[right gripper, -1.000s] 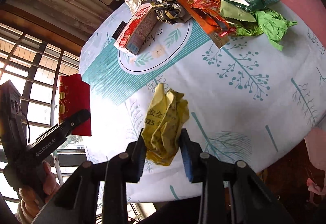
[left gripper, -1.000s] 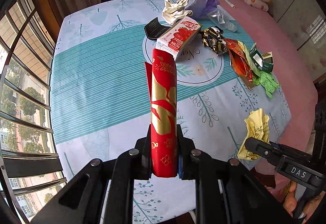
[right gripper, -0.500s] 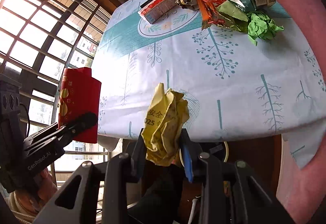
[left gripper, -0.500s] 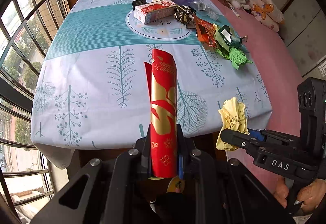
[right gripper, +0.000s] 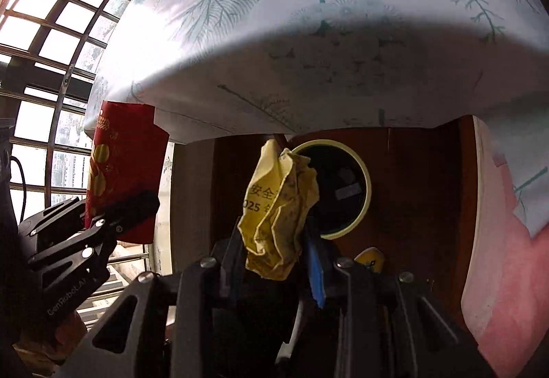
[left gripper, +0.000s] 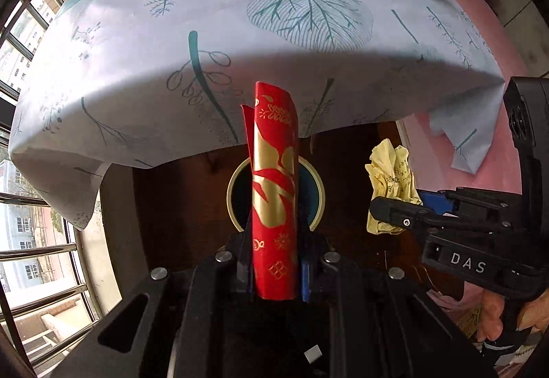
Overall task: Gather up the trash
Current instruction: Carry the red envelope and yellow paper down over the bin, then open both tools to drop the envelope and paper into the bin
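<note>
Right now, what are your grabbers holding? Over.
Left gripper shut on red envelope. Right gripper shut on yellow paper wad. Bin below, mouth open. Tablecloth edge overhangs close by.

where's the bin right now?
On the floor below the table's near edge: the round cream-rimmed bin sits dead centre in the left wrist view, behind the held red envelope, and just right of the crumpled yellow paper in the right wrist view.

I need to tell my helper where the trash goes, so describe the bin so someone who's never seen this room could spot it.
Start at the table draped in a pale leaf-print tablecloth. Look below its near edge, against the dark brown wood: the round bin with a cream rim and dark inside sits there. It is the only open circular container in view, directly beyond the held red-and-gold packet and crumpled yellow paper.
</note>
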Available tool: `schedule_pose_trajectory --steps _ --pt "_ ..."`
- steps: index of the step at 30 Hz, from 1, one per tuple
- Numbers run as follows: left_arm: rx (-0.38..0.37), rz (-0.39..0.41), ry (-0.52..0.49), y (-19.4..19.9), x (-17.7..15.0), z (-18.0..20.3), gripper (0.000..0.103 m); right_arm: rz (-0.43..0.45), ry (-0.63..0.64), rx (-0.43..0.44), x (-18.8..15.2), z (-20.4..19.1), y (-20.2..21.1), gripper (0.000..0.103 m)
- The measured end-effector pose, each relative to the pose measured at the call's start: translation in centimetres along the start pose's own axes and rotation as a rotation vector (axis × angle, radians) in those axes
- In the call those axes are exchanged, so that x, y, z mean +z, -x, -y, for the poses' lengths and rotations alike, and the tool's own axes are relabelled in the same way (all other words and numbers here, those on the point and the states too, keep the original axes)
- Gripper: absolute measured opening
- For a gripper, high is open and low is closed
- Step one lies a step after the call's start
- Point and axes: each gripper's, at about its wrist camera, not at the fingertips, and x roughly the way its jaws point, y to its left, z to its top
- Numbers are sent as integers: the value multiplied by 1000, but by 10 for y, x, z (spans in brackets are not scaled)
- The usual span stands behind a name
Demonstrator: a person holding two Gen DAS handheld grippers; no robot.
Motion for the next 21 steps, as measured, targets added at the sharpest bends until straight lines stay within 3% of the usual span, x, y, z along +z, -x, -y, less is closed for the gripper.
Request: schedule_pose_trajectory --steps 10,15,18,21 --pt "-5 -69 -77 -131 -26 -2 19 23 -110 -44 -29 40 -104 32" --pt "-11 -80 -55 -183 -32 -12 22 6 -118 -63 -36 57 -161 34" --pt "-17 -68 -25 -203 -32 -21 35 0 -110 -72 -36 63 -185 35" --pt "-7 -51 -8 -214 -29 -26 63 -11 -118 -71 -33 63 -202 38"
